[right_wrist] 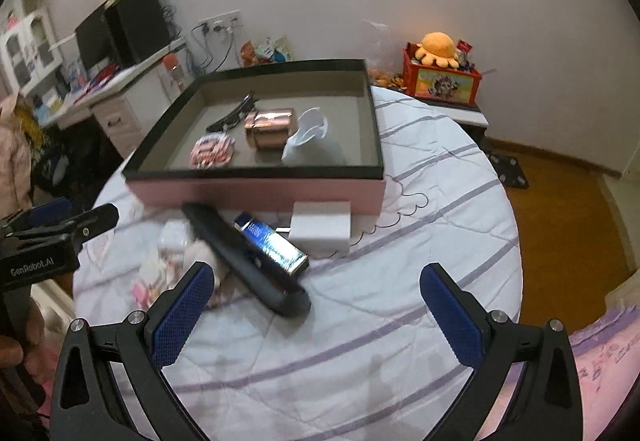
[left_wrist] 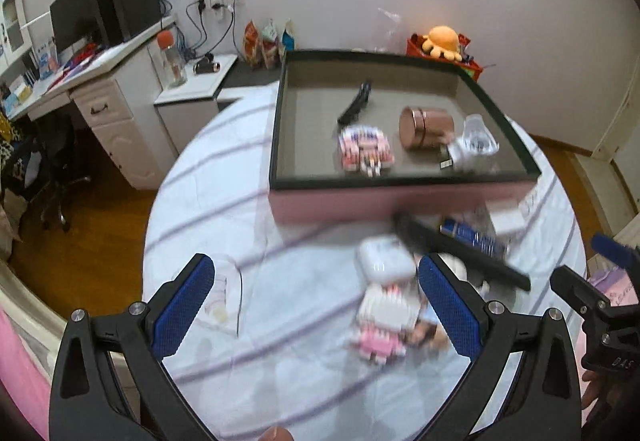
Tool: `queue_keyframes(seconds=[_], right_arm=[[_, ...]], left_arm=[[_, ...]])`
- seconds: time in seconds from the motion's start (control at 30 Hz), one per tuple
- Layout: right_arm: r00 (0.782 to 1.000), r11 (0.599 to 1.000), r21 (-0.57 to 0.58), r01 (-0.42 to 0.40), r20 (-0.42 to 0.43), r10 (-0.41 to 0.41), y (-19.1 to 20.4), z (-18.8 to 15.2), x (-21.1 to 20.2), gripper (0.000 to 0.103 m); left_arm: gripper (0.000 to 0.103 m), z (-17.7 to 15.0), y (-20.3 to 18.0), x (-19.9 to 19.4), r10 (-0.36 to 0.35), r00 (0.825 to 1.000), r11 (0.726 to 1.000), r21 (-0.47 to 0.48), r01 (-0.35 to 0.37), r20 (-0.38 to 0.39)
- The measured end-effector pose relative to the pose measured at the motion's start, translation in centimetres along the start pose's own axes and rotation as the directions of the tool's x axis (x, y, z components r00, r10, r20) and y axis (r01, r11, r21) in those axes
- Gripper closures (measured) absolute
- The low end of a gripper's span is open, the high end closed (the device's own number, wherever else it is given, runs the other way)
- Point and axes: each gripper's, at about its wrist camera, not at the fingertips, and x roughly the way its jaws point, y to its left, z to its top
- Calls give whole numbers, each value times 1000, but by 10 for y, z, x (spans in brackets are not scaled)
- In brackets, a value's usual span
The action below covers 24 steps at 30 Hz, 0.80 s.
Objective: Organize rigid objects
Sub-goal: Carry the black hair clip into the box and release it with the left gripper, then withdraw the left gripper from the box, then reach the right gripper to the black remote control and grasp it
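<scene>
A pink box with a black rim (left_wrist: 400,183) (right_wrist: 256,174) stands on the round table. In it lie a black clip (left_wrist: 354,103), a copper tin (left_wrist: 426,127) (right_wrist: 267,131), a pink block figure (left_wrist: 365,152) (right_wrist: 211,152) and a clear cup (left_wrist: 476,143) (right_wrist: 310,141). In front of the box lie a long black device (left_wrist: 460,253) (right_wrist: 244,255), a blue pack (left_wrist: 474,235) (right_wrist: 274,247), a white box (right_wrist: 322,227), a white case (left_wrist: 386,263) and a pink-white block figure (left_wrist: 382,321). My left gripper (left_wrist: 316,315) is open above the cloth. My right gripper (right_wrist: 318,315) is open, near the black device.
A white cloth with purple stripes (right_wrist: 360,341) covers the table. A clear bag (left_wrist: 224,297) lies on its left part. A white desk with a monitor (left_wrist: 80,17) stands at the left. A red box with an orange plush (right_wrist: 438,71) stands behind. Wooden floor (right_wrist: 568,225) lies right.
</scene>
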Motion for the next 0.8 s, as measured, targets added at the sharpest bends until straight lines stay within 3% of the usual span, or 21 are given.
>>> queue_keyframes(seconds=[0.37,0.53,0.67,0.8], right_arm=[[997,973,-220,69,-13,-73,31,-14,20,2],[993,953,-292,86,-56,-106,38,-13,42,26],[990,939,-335,85,-76,-117,44,-13,53,30],[990,925,-376,61,-95,-104,51,-14,61,43]], left_arm=[[0,-23,-5,4,8,999,1000,-12,-9,-35],[0,-19,-6,11,6,999,1000,-15,-7,-46],[0,-18,-8,17,5,998,1000,-11,-6,-57],[0,-17,-9,21,4,998,1000,-10,-5,-66]])
